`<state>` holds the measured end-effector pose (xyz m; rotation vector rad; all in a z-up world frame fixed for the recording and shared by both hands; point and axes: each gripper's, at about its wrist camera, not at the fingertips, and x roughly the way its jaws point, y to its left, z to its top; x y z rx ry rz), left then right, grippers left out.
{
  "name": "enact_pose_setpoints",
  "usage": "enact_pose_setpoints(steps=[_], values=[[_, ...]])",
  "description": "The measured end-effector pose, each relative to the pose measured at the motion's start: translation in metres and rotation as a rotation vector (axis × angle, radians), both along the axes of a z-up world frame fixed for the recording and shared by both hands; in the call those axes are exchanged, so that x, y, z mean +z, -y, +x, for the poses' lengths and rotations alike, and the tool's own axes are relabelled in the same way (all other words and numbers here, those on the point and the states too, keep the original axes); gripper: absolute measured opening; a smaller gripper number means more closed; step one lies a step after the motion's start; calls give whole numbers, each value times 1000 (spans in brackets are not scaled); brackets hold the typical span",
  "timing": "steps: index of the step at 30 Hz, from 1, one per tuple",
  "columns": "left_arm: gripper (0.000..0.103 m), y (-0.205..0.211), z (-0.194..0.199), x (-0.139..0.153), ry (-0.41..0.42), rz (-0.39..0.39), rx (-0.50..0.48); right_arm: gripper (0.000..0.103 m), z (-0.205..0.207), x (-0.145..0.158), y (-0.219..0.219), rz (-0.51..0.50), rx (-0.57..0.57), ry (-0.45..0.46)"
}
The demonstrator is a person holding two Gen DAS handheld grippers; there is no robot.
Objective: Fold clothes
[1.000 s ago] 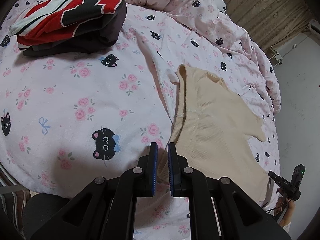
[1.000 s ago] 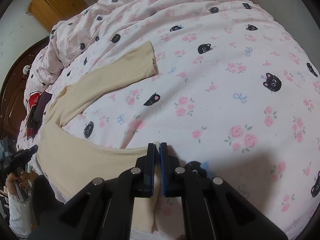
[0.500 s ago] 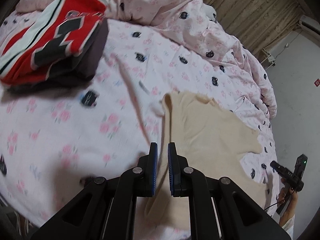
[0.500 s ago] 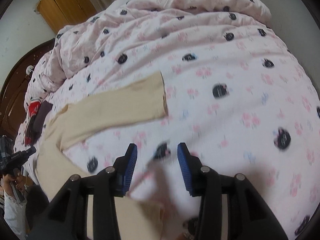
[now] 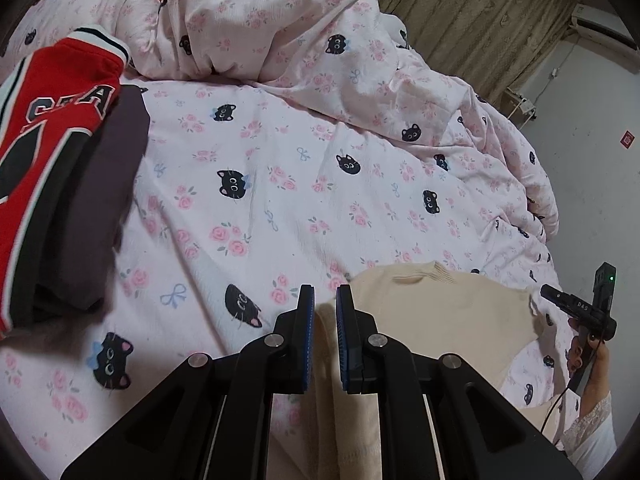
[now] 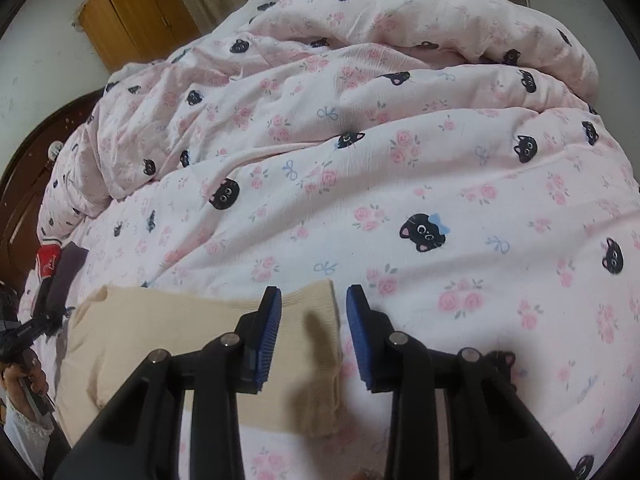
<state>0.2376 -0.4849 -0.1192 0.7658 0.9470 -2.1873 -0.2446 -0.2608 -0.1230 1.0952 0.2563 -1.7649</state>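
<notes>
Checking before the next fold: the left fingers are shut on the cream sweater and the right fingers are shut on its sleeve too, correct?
Only partly. The left gripper is shut on the cream sweater, but the right gripper is open: its jaws, which had just opened, have been narrowing, and the sleeve cuff lies beneath them, not pinched. The right wrist view shows this.

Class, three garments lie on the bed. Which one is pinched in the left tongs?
The cream sweater, its fabric between the left tongs. The red jersey and dark garment lie stacked apart.
</notes>
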Motion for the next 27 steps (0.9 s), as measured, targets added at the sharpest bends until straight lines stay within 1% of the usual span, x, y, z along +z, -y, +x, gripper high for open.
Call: enact_pose_setpoints(steps=[3,6,9,11,16,18,19,20,27], values=[[9,4,-5,-1,9,-11,-10,35,2,-6,4,34,46,-25],[9,6,-9,-2,24,-19,-23,35,6,-12,6,83,69,-88],[9,8,-10,-6,41,-16,-25,34,6,-16,7,89,90,-85],[9,9,-9,-10,45,-6,-19,23,8,-19,8,103,101,-87],[10,8,-10,-8,39,-10,-15,21,12,-22,11,118,115,-97],[10,8,-10,-9,42,-10,-14,13,12,-21,10,116,114,-98],[10,8,-11,-9,44,-10,-14,8,13,-20,10,114,113,-98],[10,7,-11,-9,45,-10,-14,5,13,-19,10,110,114,-95],[10,8,-11,-12,48,0,-7,3,12,-12,7,82,108,-88]])
